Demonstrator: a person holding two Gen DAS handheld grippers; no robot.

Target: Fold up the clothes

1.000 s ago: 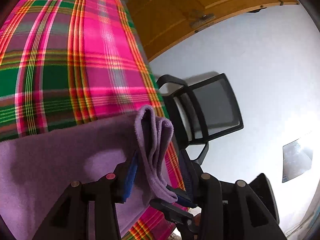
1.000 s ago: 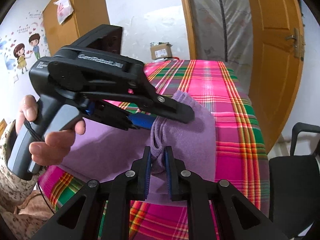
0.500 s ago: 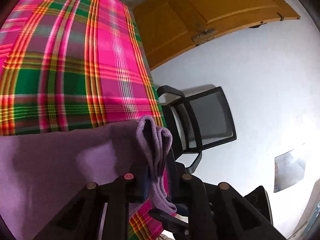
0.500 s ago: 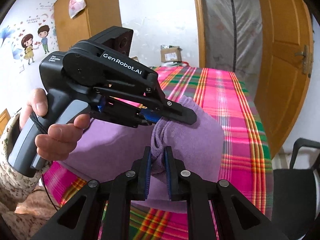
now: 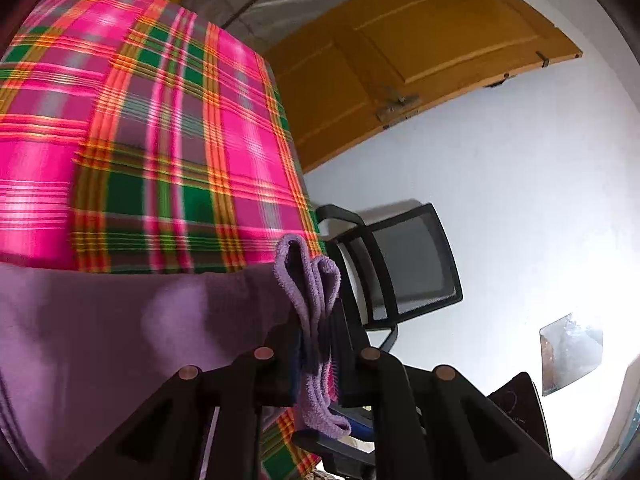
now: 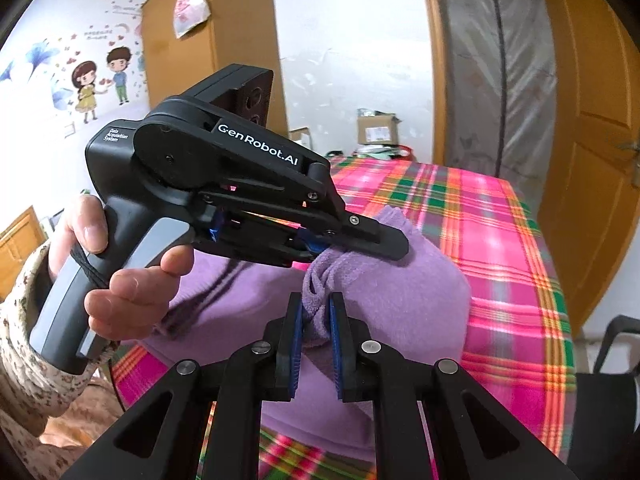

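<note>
A purple fleece garment [image 6: 408, 292] lies on the near end of a table under a pink and green plaid cloth [image 6: 472, 208]. Its gathered edge [image 5: 310, 284] stands up in several layers between the fingers of my left gripper [image 5: 318, 344], which is shut on it. My right gripper [image 6: 316, 320] is shut on the same bunched edge, just below the left gripper's tips [image 6: 384, 240]. A hand [image 6: 120, 280] holds the left gripper's handle. The rest of the garment [image 5: 120, 332] spreads to the left.
A black mesh office chair [image 5: 404, 264] stands off the table's right side, in front of a white wall. An orange wooden door [image 6: 592, 160] is behind it. Cardboard boxes [image 6: 378, 130] sit at the table's far end, a wooden wardrobe [image 6: 212, 52] beyond.
My left gripper, open around the purple edge a second ago, has shut on it. Both grippers have lifted the bunched edge a little; the right stayed shut.
</note>
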